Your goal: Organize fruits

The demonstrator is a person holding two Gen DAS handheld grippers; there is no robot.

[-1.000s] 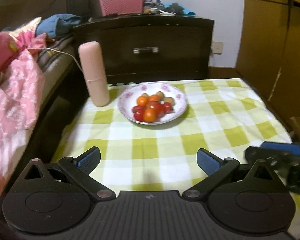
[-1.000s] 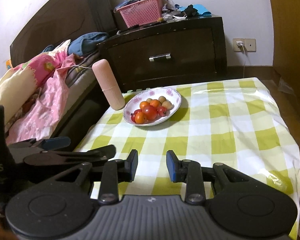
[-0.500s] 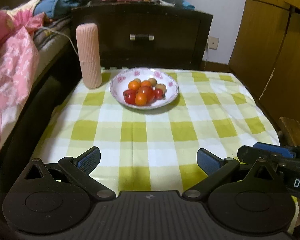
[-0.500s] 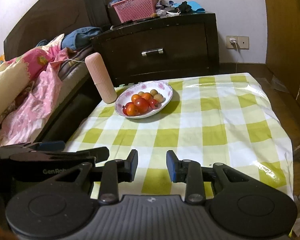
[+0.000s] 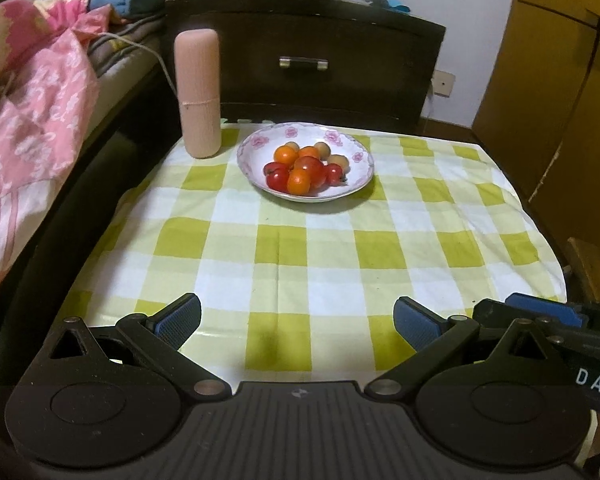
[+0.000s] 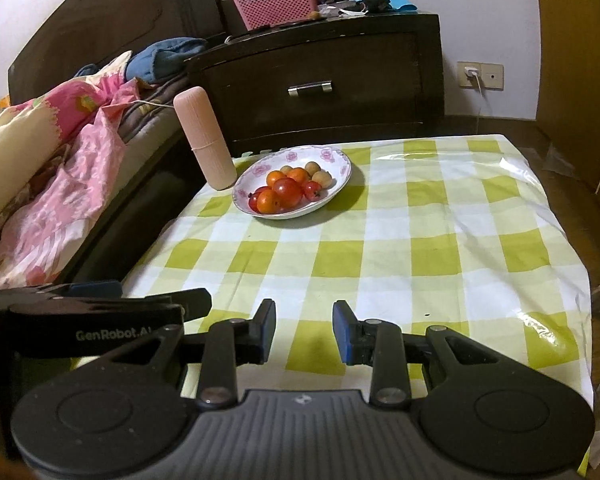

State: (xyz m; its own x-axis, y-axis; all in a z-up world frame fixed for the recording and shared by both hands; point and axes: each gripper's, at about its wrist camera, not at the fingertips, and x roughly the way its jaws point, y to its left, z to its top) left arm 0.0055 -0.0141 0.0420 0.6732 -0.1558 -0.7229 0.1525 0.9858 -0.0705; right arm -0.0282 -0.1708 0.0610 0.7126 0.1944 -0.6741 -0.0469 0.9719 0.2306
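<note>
Left wrist view puts the table, under its yellow-and-white check cloth, ahead of your left gripper, and the cloth between your fingertips and the plate is bare. All the fruit you can see is heaped together in the flowered plate at the far end, well ahead of both claws and a little left of centre from your right gripper; none lies loose on the cloth. That fits two readings: either the fruit has been gathered into the plate and the job is near its close, or this mixed heap is what you are meant to sort by kind, with nowhere else for it in view. The pictures do not settle which, so judge from what you know of the goal. Just left of the plate stands a tall pink cylinder, upright. Within the heap, the largest piece is a red tomato in the middle; around it sit orange fruits, smaller red tomatoes toward your side, and small tan round fruits at the back, all touching one another. Your left claw is spread wide and holds nothing; your right claw has a much narrower gap between its pads and is also empty. Both hover low over the near edge of the table, side by side.
</note>
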